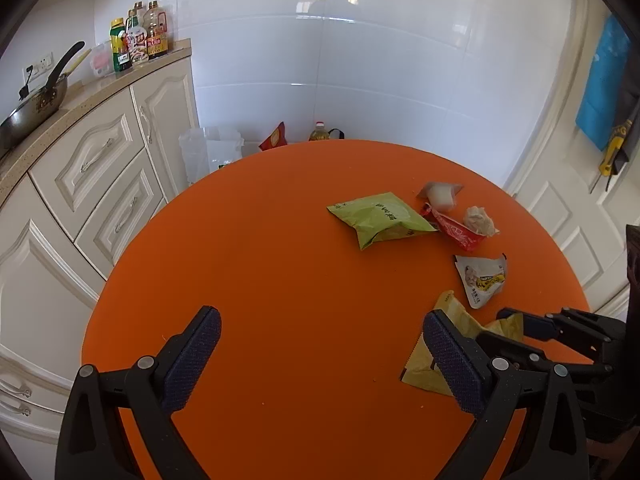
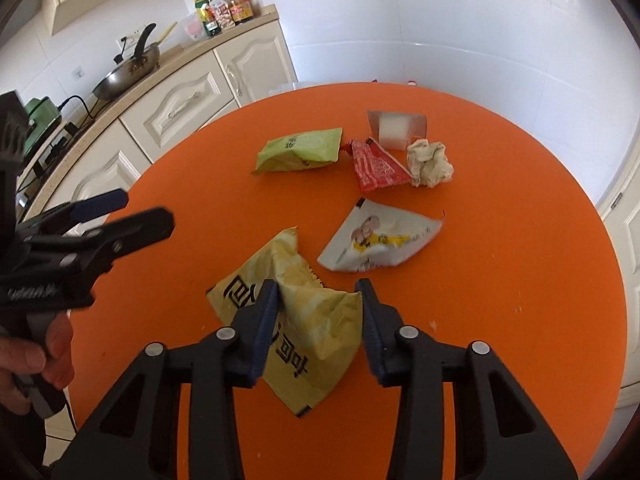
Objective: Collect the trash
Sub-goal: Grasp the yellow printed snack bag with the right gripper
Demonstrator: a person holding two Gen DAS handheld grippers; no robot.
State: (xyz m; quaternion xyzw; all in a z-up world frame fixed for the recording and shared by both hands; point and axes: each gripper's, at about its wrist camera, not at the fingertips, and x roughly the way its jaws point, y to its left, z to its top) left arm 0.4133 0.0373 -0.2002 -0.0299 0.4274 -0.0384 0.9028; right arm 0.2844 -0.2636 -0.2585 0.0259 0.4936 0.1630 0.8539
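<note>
Trash lies on the round orange table (image 1: 280,240): a green packet (image 2: 300,154), a red wrapper (image 2: 376,166), a crumpled tissue (image 2: 430,162), a small clear plastic cup (image 2: 396,128) and a white wrapper with yellow print (image 2: 380,242). Nearest me is a yellow wrapper (image 2: 312,332), bunched up between the pads of my right gripper (image 2: 318,286), which is shut on it at the table surface. The left wrist view shows that same gripper (image 1: 496,324) on the yellow wrapper (image 1: 460,316). My left gripper (image 1: 322,316) hangs wide open and empty over bare table to the left.
White cabinets (image 1: 100,160) curve along the left, with a wok (image 1: 36,108) and sauce bottles (image 1: 140,36) on the counter. Past the table's far edge, a white plastic bag (image 1: 212,152), a red packet (image 1: 274,138) and an oil bottle (image 1: 320,132) sit on the floor. A white door (image 1: 568,200) is on the right.
</note>
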